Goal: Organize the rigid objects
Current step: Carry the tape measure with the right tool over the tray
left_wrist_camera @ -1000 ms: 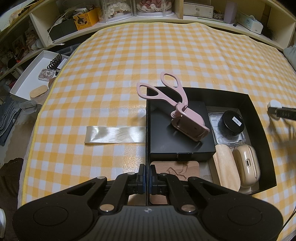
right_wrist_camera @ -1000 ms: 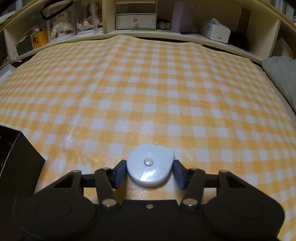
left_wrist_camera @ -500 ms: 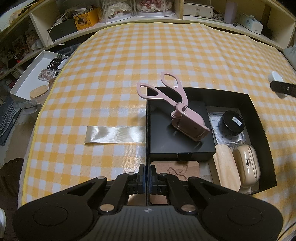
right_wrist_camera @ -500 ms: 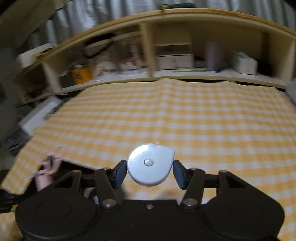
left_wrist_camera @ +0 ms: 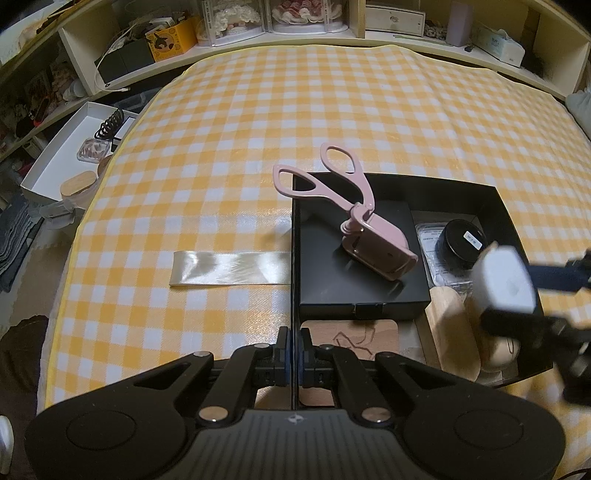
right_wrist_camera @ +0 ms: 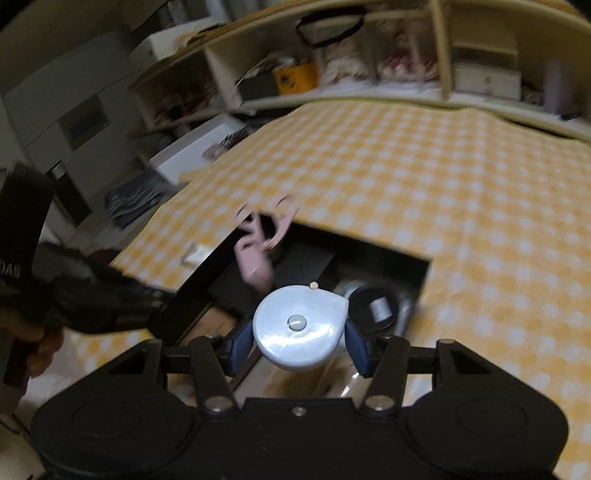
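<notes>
The task's thing is a small white tape measure [right_wrist_camera: 301, 328], a rounded, teardrop-shaped case with a glossy face, a round button at its centre and a tiny tan tab at its top edge. The right gripper [right_wrist_camera: 299, 341] pinches it by its two sides between blue pads, and carries it in the air above the right part of the black tray [left_wrist_camera: 502, 206]. In the left wrist view the case [left_wrist_camera: 504, 278] looks blurred and hangs over the tray's right compartment.

The tray sits on a yellow-and-white checked cloth [left_wrist_camera: 332, 110]. In its left part lies a flat black box [left_wrist_camera: 332, 280] with a pink eyelash curler [left_wrist_camera: 364, 225] on top, the curler's loop handles reaching past the tray's far left corner. Right of the box lie a round black jar [left_wrist_camera: 461, 242] on a clear packet, a wooden oval piece [left_wrist_camera: 452, 332] and a beige case that is mostly hidden behind the right gripper. A wooden coaster [left_wrist_camera: 351, 338] with a dark line drawing lies at the near edge.

The left gripper [left_wrist_camera: 294, 360] is pressed together on the tray's thin left wall. A shiny cream ribbon [left_wrist_camera: 229, 267] lies flat on the cloth just left of the tray. Cluttered shelves [left_wrist_camera: 258, 22] curve behind the table.
</notes>
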{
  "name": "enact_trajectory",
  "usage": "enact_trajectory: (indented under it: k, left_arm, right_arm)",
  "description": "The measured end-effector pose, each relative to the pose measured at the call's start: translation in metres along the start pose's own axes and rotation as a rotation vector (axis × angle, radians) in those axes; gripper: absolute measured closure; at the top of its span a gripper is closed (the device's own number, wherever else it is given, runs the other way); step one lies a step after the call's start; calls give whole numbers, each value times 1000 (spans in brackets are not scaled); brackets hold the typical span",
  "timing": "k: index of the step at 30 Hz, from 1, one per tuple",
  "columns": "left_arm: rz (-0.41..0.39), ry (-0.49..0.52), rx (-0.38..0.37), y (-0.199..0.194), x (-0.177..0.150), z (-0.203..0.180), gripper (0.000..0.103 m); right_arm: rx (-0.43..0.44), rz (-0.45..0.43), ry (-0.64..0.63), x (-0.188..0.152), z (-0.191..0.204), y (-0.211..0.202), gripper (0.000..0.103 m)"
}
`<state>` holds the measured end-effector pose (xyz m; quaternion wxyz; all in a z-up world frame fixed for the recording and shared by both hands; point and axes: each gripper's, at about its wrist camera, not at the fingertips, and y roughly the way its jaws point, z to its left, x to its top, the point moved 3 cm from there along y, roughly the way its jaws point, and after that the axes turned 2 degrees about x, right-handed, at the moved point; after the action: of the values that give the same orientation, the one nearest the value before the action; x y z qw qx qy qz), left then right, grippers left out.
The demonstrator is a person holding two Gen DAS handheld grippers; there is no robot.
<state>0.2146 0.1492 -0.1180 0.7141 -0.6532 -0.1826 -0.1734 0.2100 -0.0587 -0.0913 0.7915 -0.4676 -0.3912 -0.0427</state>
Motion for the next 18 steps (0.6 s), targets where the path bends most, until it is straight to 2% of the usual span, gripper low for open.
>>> enact_trajectory:
  k: [8, 18]
  left_arm:
    - [0, 0, 0, 0, 0, -2, 99]
    - [0, 2, 1, 0, 0, -1, 99]
  right_arm:
    - [20, 62, -31, -12, 18, 20, 48]
    - [-8, 111, -46, -18, 21, 35, 47]
